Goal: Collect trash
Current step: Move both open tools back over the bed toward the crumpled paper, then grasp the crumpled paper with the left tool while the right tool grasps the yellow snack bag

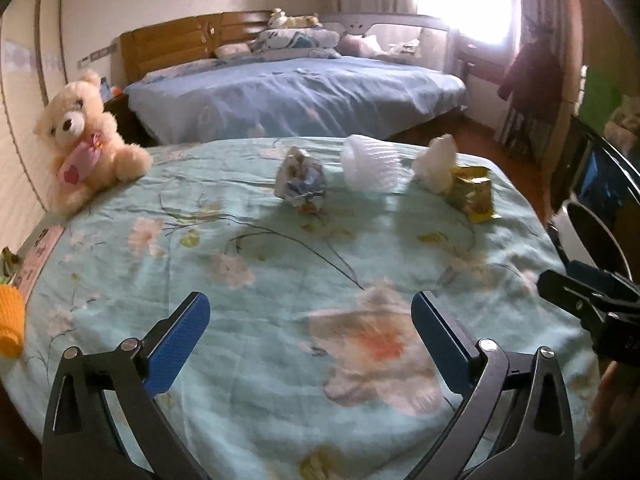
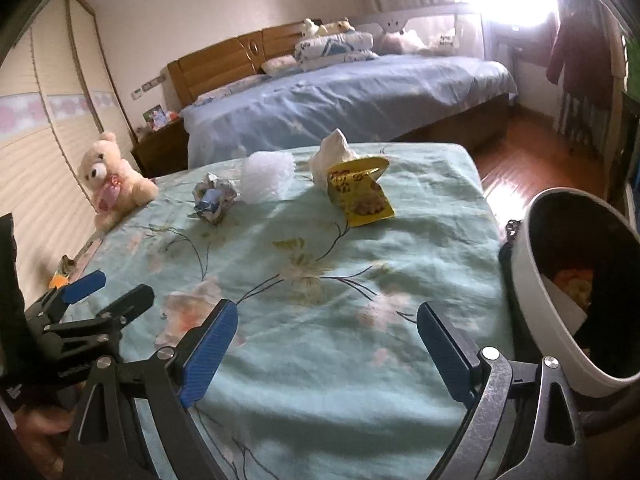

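Four pieces of trash lie in a row at the far end of a green floral bedspread (image 1: 280, 280) (image 2: 320, 360): a crumpled foil wrapper (image 1: 302, 184) (image 2: 214, 198), a clear ribbed plastic cup (image 1: 370, 162) (image 2: 266, 176) on its side, a wad of white tissue (image 1: 434, 160) (image 2: 330, 152), and a yellow snack bag (image 1: 474, 192) (image 2: 362, 194). My left gripper (image 1: 310, 320) hangs open over the near part of the bedspread, nothing between its blue pads. My right gripper (image 2: 326, 332) is open too and empty. Both are well short of the trash.
A white bin (image 2: 532, 280) with a dark liner stands at the bed's right edge, some trash inside. A cream teddy bear (image 1: 86, 136) (image 2: 114, 178) sits at the left edge. A yellow object (image 1: 10, 320) lies near left. A blue bed (image 1: 296, 92) stands beyond.
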A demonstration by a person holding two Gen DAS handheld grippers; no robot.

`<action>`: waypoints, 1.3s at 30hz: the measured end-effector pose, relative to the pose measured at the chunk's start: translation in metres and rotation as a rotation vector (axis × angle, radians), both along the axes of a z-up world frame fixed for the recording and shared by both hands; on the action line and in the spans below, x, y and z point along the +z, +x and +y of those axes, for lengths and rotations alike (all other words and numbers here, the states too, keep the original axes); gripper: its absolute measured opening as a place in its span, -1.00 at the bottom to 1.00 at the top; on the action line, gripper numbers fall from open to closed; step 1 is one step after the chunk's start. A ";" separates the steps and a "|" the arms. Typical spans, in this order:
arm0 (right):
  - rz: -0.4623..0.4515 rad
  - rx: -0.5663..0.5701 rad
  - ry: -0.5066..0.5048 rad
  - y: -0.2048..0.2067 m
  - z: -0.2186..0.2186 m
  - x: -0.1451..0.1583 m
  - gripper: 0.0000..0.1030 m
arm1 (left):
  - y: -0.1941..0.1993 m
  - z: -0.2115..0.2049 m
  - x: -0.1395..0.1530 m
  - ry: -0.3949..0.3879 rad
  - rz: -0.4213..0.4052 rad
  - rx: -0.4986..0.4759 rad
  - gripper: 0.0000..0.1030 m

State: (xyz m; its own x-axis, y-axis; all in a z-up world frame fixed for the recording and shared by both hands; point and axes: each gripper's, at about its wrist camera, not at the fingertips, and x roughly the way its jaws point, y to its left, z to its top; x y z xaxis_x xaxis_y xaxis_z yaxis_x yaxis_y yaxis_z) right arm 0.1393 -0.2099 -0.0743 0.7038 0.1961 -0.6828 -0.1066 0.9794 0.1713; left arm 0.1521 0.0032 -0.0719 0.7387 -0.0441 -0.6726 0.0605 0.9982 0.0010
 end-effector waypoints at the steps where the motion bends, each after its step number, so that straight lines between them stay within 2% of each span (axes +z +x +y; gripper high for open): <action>1: 0.001 -0.002 0.006 0.003 -0.001 -0.001 0.79 | 0.005 0.001 -0.001 -0.003 0.008 0.003 1.00; 13: 0.039 -0.057 0.035 0.059 -0.018 -0.016 0.79 | 0.076 0.007 -0.015 -0.034 0.079 -0.004 1.00; 17: 0.044 -0.079 0.043 0.079 -0.025 -0.017 0.79 | 0.100 0.007 -0.017 -0.017 0.078 -0.002 1.00; 21: 0.041 -0.070 0.016 0.099 -0.024 -0.017 0.79 | 0.123 0.010 -0.019 -0.047 0.086 -0.001 0.99; 26: 0.050 -0.061 -0.020 0.117 -0.020 -0.023 0.76 | 0.142 0.007 -0.022 -0.038 0.086 -0.010 0.96; 27: 0.047 -0.065 -0.027 0.119 -0.020 -0.023 0.72 | 0.144 0.005 -0.023 -0.037 0.087 -0.018 0.83; 28: 0.048 -0.068 -0.029 0.120 -0.021 -0.025 0.61 | 0.146 0.003 -0.025 -0.032 0.095 -0.030 0.72; 29: 0.051 -0.071 -0.026 0.122 -0.022 -0.026 0.51 | 0.148 0.001 -0.027 -0.030 0.110 -0.041 0.41; 30: 0.055 -0.077 -0.022 0.123 -0.024 -0.027 0.31 | 0.149 -0.001 -0.029 -0.028 0.123 -0.051 0.02; 31: 0.059 -0.084 -0.018 0.124 -0.025 -0.029 0.09 | 0.149 -0.002 -0.030 -0.028 0.128 -0.056 -0.08; 32: 0.061 -0.088 -0.009 0.123 -0.027 -0.030 -0.05 | 0.148 -0.003 -0.029 -0.029 0.123 -0.059 -0.12; 33: 0.063 -0.089 0.000 0.122 -0.028 -0.030 -0.17 | 0.145 -0.003 -0.027 -0.029 0.110 -0.061 -0.25; 35: 0.047 -0.092 0.021 0.117 -0.031 -0.029 -0.18 | 0.137 -0.003 -0.024 -0.042 0.101 -0.078 -0.39; 38: 0.018 -0.084 0.033 0.104 -0.032 -0.022 -0.23 | 0.120 -0.004 -0.022 -0.071 0.100 -0.099 -0.41; 39: 0.009 -0.081 0.039 0.098 -0.033 -0.020 -0.60 | 0.114 -0.004 -0.022 -0.079 0.100 -0.107 -0.41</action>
